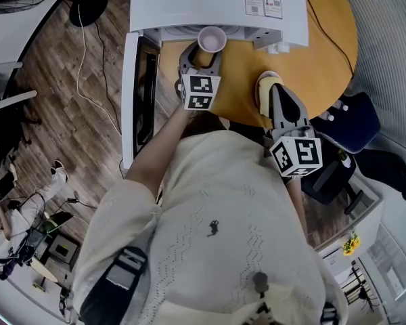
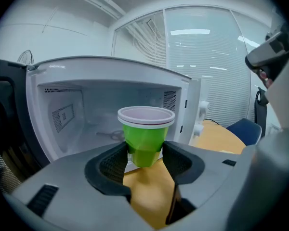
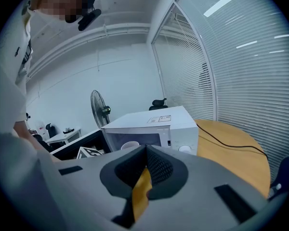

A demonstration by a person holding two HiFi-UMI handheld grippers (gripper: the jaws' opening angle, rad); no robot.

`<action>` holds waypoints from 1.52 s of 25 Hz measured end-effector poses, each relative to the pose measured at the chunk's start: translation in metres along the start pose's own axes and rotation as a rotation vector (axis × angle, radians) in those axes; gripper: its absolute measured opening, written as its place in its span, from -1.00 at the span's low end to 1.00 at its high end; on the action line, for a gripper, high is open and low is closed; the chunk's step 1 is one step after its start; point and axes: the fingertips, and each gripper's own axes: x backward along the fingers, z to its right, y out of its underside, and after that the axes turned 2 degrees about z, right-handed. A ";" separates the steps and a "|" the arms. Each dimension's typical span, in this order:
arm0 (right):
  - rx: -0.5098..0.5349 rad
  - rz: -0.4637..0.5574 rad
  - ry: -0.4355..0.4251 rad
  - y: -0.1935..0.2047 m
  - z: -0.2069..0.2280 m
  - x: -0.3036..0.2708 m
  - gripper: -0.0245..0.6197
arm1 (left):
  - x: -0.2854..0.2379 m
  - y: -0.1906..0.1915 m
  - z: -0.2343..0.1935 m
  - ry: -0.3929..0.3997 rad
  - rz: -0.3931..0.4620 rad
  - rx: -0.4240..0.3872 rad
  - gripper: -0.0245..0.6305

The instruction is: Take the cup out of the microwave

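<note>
Clamping a green cup [image 2: 144,139] in the left gripper [image 2: 143,161], both ribbed pads pressed into its lower wall, which is slightly creased where they bite; upright, pale rim on top. Held, by the head view, right at the mouth of the white microwave [image 1: 216,2], lifted clear of the cavity floor and over the near part of the round wooden table [image 1: 328,42]. Looking along the left jaws: white cavity behind the cup, perforated vents in its side and back walls, control knobs on the panel at the right. Standing wide open on the person's left, the dark-windowed microwave door [image 1: 134,93]. Holding the right gripper [image 3: 143,170] with jaws together and nothing between them, only a sliver of tabletop showing below; poised low over the table, to the right of the microwave's front and apart from the cup. Showing beyond those closed jaws, a pale ring at the microwave's front, possibly the cup's rim, too small to be sure. Further back, a standing fan [image 3: 100,109], and a black cable [image 3: 231,146] trailing across the table.
</note>
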 end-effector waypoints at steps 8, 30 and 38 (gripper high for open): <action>-0.003 0.007 0.012 0.003 0.000 0.006 -0.90 | 0.025 -0.007 0.011 0.037 0.026 -0.010 -0.17; -0.005 0.003 -0.007 0.008 -0.006 0.005 -0.90 | 0.081 -0.039 0.040 0.146 0.047 -0.018 -0.17; -0.022 0.019 0.020 0.007 0.005 0.014 -0.90 | 0.086 -0.060 0.063 0.215 0.051 -0.025 -0.17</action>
